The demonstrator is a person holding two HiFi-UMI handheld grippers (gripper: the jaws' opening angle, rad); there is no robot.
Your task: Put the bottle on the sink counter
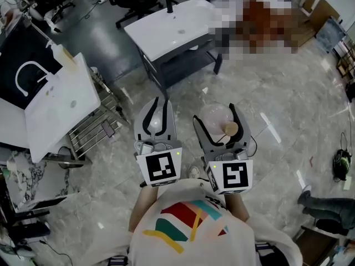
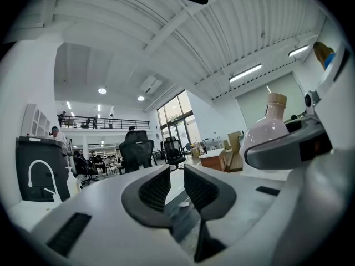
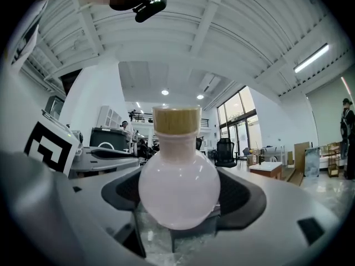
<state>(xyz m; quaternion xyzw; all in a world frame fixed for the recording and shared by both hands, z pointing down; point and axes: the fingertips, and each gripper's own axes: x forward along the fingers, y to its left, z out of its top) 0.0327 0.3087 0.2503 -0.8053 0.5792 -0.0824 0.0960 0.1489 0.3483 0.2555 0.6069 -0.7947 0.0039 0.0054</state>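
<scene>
The right gripper's point(image 3: 180, 198) jaws are standing wide, pinching the round pink bottle point(image 3: 177, 170) by its belly, cork cap up. The left gripper's point(image 2: 177, 182) jaws are sitting slightly apart, gripping nothing. The bottle is hanging over the floor point(image 1: 277, 110), well right of the sink counter point(image 1: 66, 101). Pick-up looks done, but setting it on that surface is still outstanding.

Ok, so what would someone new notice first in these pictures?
The round pale pink bottle with its tan stopper, clamped in the right gripper and held above the marble floor, mid head view. Beside it the left gripper carries nothing, its jaws nearly together. A white sink counter stands at the left, a second white counter further ahead.
</scene>
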